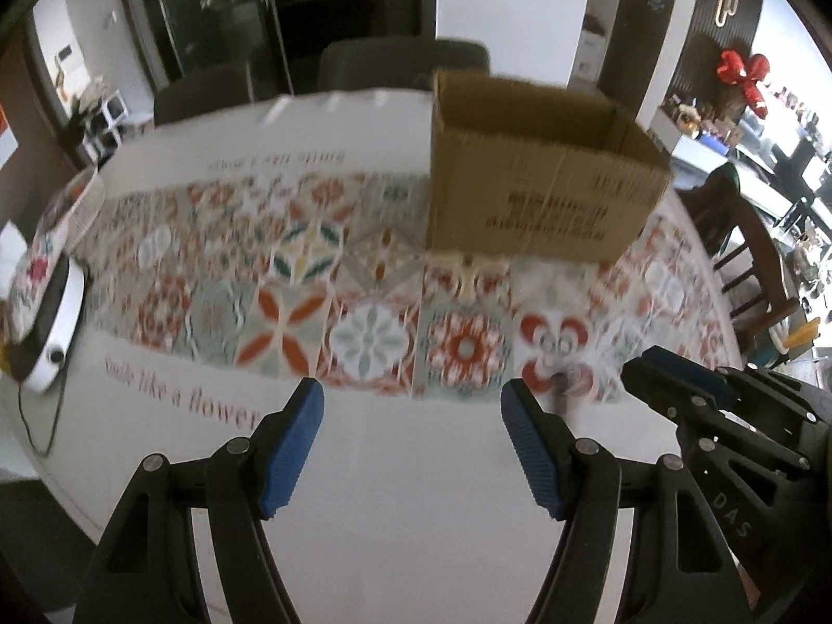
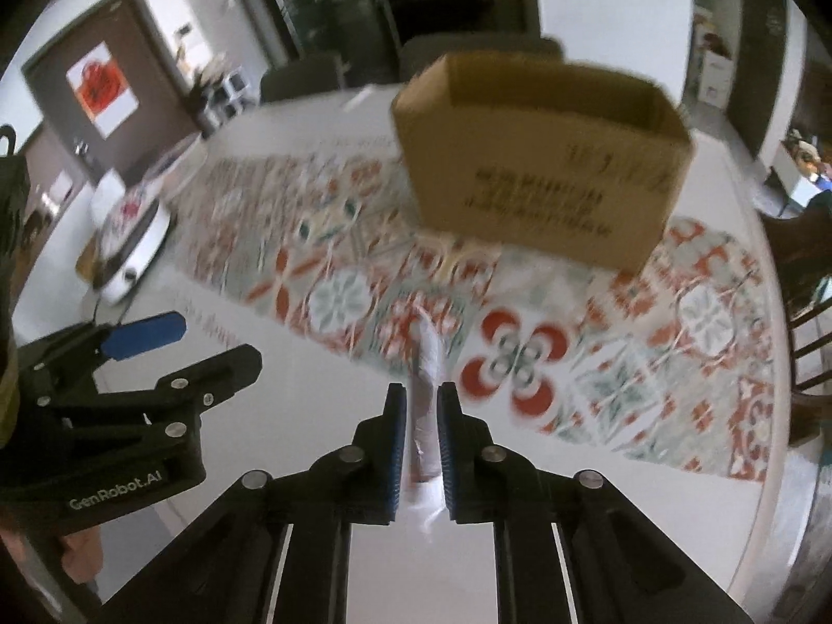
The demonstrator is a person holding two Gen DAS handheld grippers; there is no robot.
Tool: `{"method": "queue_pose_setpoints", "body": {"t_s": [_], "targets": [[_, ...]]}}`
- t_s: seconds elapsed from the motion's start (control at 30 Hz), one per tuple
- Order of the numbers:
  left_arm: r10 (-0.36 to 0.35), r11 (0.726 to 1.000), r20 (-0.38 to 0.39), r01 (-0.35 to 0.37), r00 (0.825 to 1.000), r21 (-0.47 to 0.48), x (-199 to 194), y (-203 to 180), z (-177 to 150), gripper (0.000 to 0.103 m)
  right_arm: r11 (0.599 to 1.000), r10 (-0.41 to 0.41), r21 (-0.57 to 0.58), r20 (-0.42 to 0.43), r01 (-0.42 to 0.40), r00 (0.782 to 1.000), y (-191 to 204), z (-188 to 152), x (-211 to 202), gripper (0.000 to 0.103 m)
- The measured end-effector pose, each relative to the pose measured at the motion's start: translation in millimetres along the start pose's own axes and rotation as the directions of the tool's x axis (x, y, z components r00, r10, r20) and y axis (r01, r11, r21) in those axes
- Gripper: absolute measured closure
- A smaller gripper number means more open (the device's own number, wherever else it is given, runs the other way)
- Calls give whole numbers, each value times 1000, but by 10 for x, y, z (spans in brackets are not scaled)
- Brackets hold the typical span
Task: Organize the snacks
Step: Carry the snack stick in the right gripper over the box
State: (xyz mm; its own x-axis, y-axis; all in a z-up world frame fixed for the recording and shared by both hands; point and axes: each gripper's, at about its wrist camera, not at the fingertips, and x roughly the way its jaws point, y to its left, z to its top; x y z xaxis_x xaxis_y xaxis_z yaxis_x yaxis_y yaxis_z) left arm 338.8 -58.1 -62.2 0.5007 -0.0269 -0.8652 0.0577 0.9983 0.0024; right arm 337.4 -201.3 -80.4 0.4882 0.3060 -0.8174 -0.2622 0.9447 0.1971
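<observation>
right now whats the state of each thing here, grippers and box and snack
left gripper: open, nothing between its pads
right gripper: shut on the snack packet
snack packet: held edge-on, off the table
cardboard box: upright on the table, top open; inside not visible

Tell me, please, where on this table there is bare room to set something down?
The tablecloth is bare along its patterned band left of the cardboard box, and on the plain white strip in front of both grippers. The left edge is crowded by a white appliance and a basket.
</observation>
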Motion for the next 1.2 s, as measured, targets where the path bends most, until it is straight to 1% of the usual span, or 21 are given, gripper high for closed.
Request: {"method": "queue_pose_setpoints", "body": {"t_s": [0.1,0.23,0.27,0.3,0.33,0.4,0.47,0.53,0.7,0.8,0.97,1.13,1.2], "targets": [[-9,1000,28,9,1000,16,-27,-19,149,33,1000,-23,18,55,22,998,-48,124,-96,93],[12,1000,55,-13,998,27,-14,-12,232,32,998,-43,51,50,40,998,-118,218,-68,92],[17,999,54,-19,998,31,15,-5,231,28,997,-45,69,35,43,998,-143,218,-18,91],[22,999,47,-24,999,35,52,1,226,27,996,-36,83,23,34,999,-162,197,20,91],[27,999,32,-28,999,42,119,1,209,27,995,-21,98,6,20,1000,-180,183,87,91],[36,998,9,-36,999,48,238,16,175,27,993,-18,112,-41,23,999,-203,137,256,88],[52,998,-14,-51,999,46,364,35,126,27,994,-29,105,-79,37,996,-195,63,431,79],[54,998,-39,-52,998,44,485,54,78,27,992,-42,115,-120,56,992,-212,-15,600,79],[51,998,-107,-45,993,51,793,60,-65,27,984,-61,152,-193,91,979,-296,-152,909,79],[45,998,-137,-38,990,58,956,36,-145,27,982,-61,161,-214,97,975,-308,-193,1016,79],[74,996,-166,-63,983,69,1119,39,-200,27,982,-70,155,-242,110,968,-281,-221,1173,79],[82,995,-176,-71,981,66,1174,70,-203,27,982,-99,135,-250,136,963,-241,-217,1277,79],[84,995,-174,-73,981,70,1174,62,-198,27,981,-107,126,-266,145,958,-235,-226,1323,79]]}}
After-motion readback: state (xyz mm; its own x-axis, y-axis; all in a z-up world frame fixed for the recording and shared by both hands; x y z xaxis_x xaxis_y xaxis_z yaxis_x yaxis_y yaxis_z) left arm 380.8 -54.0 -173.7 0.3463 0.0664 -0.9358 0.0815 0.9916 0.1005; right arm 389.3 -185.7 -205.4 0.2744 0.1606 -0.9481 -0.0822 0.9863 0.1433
